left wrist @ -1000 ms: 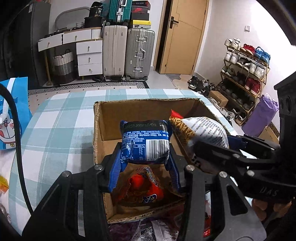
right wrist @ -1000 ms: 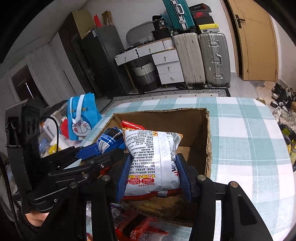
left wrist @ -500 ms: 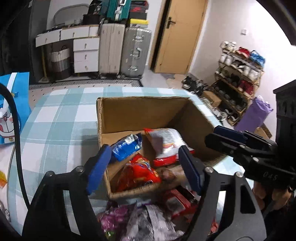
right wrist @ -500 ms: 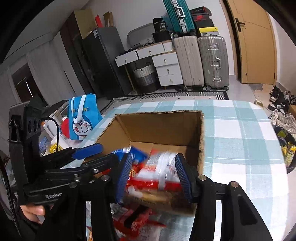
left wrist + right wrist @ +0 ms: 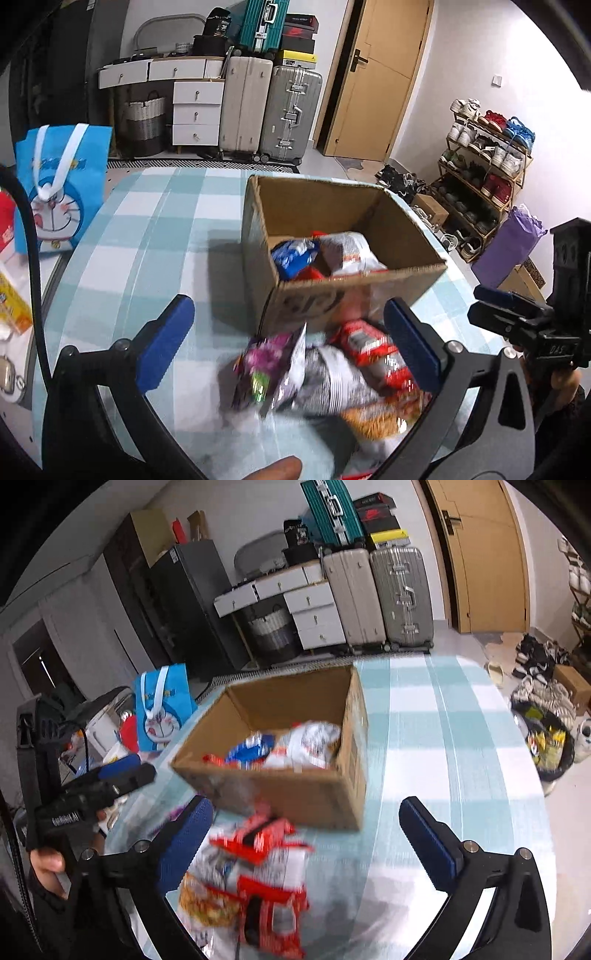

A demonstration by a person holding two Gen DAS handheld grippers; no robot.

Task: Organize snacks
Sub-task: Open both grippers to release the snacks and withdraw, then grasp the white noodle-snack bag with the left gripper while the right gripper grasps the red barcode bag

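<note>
Both packets held a second ago are now being seen inside the cardboard box, and both tools are being drawn back toward the near table edge. Left gripper: jaws are being held wide, nothing between the blue pads. Right gripper: likewise spread wide and empty.

Blue packet is lying in the box at about 9 o'clock of the white packet; the two are touching, and red wrapping is showing between and below them. Both are glossy crinkled film, pillow-shaped. In the right wrist view the same blue packet and white packet are being blurred by motion.

Box: plain brown corrugated card, open top, flaps raw-edged, a faint printed mark on its near wall. It is being seen slightly skewed to the table edge.

Loose snack pile is lying on the table just at 6 o'clock of the box, touching its near wall: a purple bag, a silver-grey bag, red packets and an orange patterned bag. Details are smeared.

Surface: table covered by a teal-and-white checked cloth, smooth and flat. A blue cartoon tote bag is standing at 10 o'clock of the box, well apart.

Room: suitcases and white drawers against the far wall at 12 o'clock, a wooden door beside them, a shoe rack at 2 o'clock.
</note>
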